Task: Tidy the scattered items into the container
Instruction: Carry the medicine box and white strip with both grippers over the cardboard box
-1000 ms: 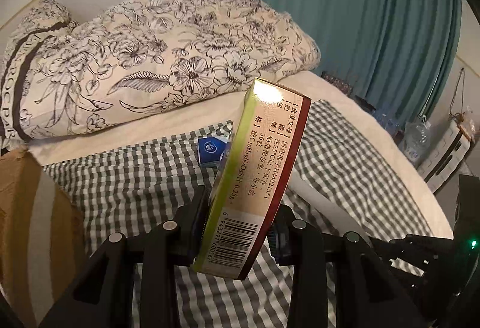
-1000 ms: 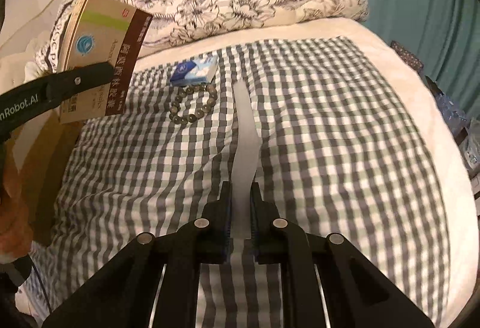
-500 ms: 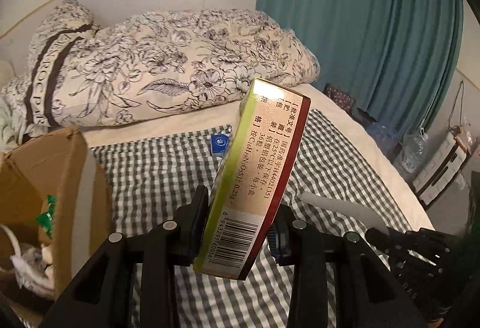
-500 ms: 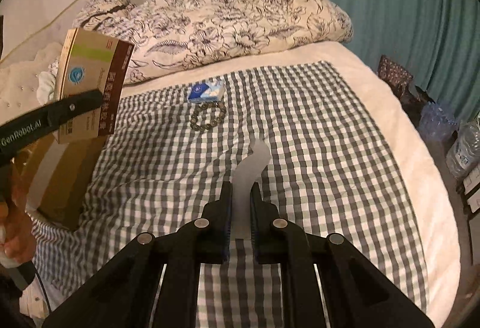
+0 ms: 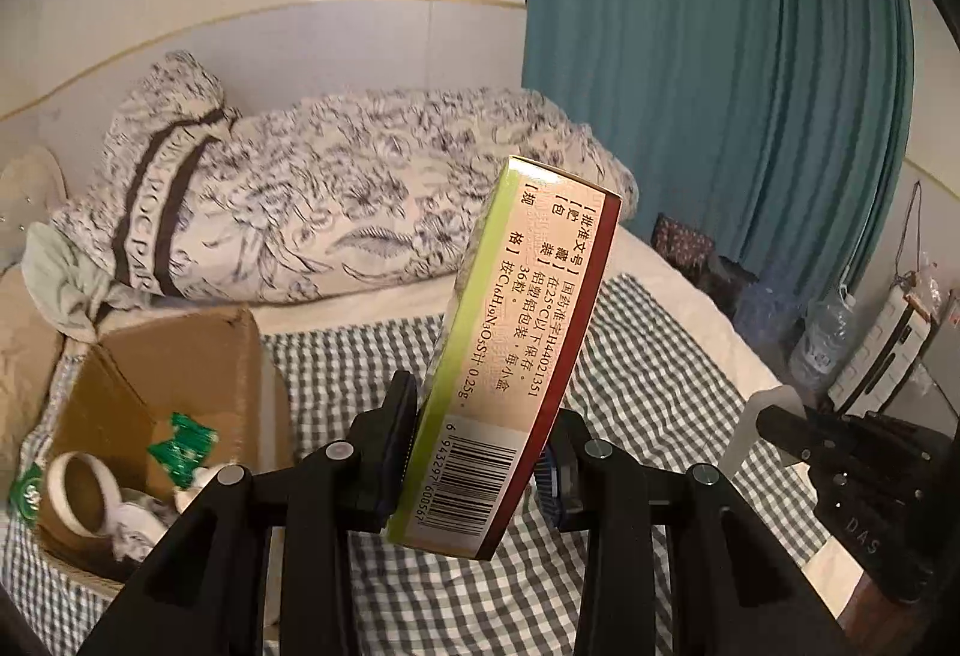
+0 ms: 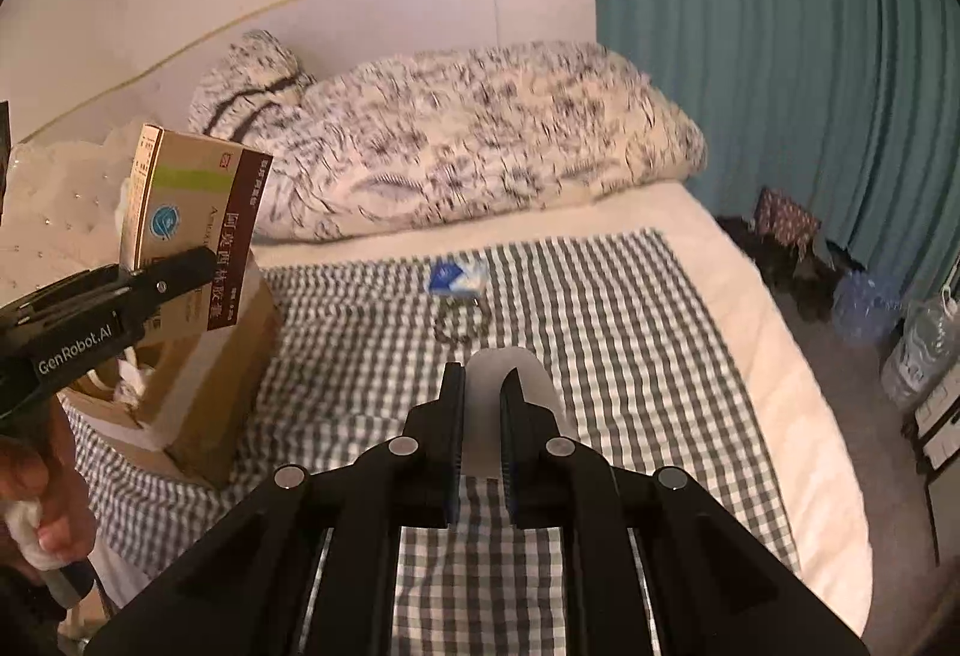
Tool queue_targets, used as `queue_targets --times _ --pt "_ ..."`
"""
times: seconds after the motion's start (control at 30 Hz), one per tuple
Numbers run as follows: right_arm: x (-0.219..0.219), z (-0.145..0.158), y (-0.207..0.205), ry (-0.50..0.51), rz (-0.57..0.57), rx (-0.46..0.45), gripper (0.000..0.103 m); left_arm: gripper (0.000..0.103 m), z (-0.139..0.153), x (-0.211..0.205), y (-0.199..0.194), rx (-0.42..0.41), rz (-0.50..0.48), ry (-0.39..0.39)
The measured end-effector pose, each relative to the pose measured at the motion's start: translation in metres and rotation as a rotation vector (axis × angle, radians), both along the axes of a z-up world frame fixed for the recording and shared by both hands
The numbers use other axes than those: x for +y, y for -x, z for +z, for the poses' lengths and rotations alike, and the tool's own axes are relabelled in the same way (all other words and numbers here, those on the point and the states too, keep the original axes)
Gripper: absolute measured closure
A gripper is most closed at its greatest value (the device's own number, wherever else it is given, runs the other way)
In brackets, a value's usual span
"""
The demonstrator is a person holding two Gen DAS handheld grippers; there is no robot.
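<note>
My left gripper [image 5: 483, 452] is shut on a tan, green and maroon medicine box [image 5: 516, 350], held upright and tilted, above and to the right of the open cardboard box [image 5: 180, 350]. The right wrist view shows the same medicine box [image 6: 192, 230] over the cardboard box [image 6: 228, 374]. My right gripper [image 6: 483, 398] is shut on a flat white plastic piece [image 6: 510, 374], lifted clear of the checked cloth [image 6: 630, 332]. A bead bracelet [image 6: 459, 323] and a blue tissue pack [image 6: 456, 277] lie on the cloth further back.
The cardboard box holds a tape roll [image 5: 78, 488], green packets [image 5: 186, 440] and other small items. A floral duvet [image 5: 336, 212] is piled at the headboard. A teal curtain [image 6: 780, 56] hangs to the right, and water bottles [image 6: 924, 350] stand on the floor past the bed edge.
Both grippers rose with their loads. The white piece came up off the cloth. The left view swung so that the cardboard box's inside shows.
</note>
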State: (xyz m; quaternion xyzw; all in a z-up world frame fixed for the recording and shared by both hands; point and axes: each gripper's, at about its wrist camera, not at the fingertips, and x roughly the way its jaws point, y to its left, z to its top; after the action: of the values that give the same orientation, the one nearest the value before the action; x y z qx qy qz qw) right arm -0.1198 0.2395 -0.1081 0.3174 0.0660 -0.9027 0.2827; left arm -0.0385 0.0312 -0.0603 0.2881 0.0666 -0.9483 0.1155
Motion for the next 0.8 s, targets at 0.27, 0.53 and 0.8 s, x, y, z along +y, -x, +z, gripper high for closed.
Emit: queue_targets --times 0.27,0.53,0.8 --pt "-0.010 0.040 -0.028 0.034 0.031 0.076 0.093 0.067 0.032 -0.013 -0.032 0.048 0.030 0.013" --pt "-0.030 0.077 -0.052 0.061 0.084 0.152 0.093 0.067 0.058 -0.038 -0.062 0.079 0.067 0.010" --pt "-0.055 0.101 -0.073 0.088 0.149 0.206 0.093 0.067 0.071 -0.074 -0.084 0.095 0.128 0.006"
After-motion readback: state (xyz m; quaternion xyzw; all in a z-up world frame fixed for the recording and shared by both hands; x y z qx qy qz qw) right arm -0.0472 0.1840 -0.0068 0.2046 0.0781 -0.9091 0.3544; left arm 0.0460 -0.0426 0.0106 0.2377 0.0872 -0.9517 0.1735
